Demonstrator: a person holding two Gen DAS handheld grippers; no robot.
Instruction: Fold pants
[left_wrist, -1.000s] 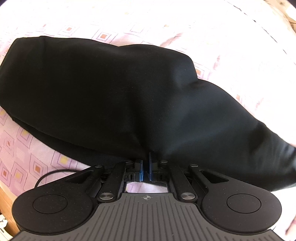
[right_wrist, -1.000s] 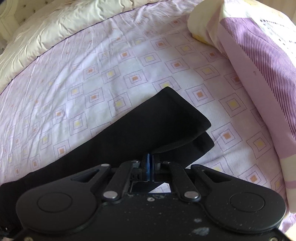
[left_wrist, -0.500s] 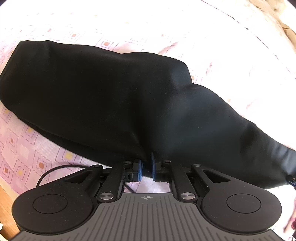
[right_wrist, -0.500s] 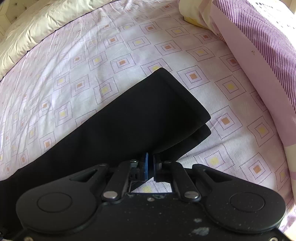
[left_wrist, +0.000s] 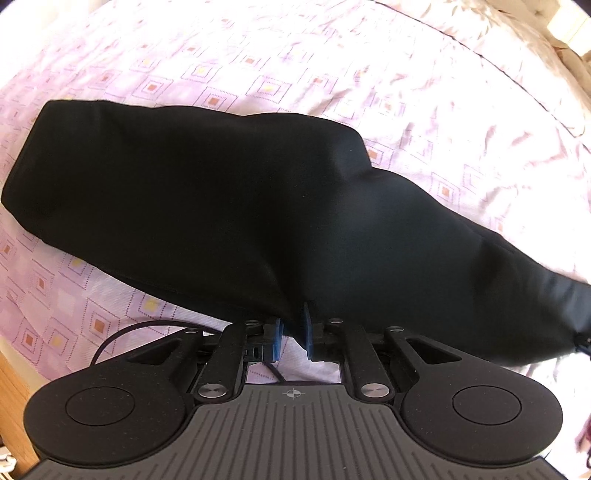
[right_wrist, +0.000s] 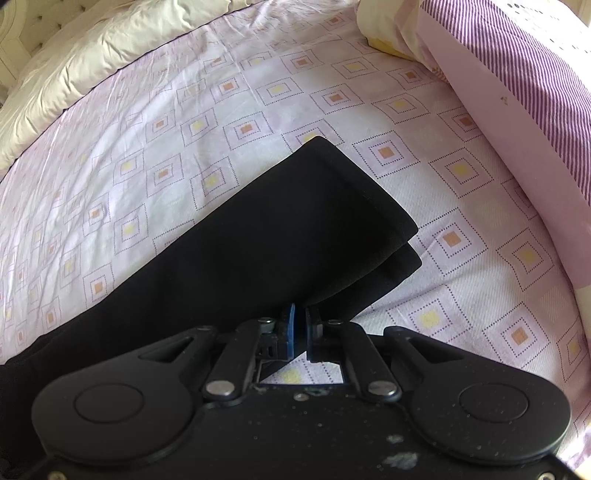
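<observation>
Black pants (left_wrist: 229, 206) lie folded lengthwise on a bed with a pink patterned sheet (left_wrist: 280, 48). My left gripper (left_wrist: 291, 334) sits at the near edge of the wide waist part; its blue pads have parted a little, with cloth still between them. In the right wrist view the stacked leg ends (right_wrist: 295, 236) lie on the sheet, hems pointing up and right. My right gripper (right_wrist: 299, 332) is shut on the near edge of the legs close to the hems.
A cream duvet (right_wrist: 92, 62) lies along the far left of the bed. A purple striped pillow (right_wrist: 517, 81) lies at the right. The bed's wooden edge (left_wrist: 14, 398) shows at the lower left of the left wrist view.
The pants have settled flatter on the sheet. My left gripper's pads have parted slightly. My right gripper has kept its hold, with the legs lowered onto the bed.
</observation>
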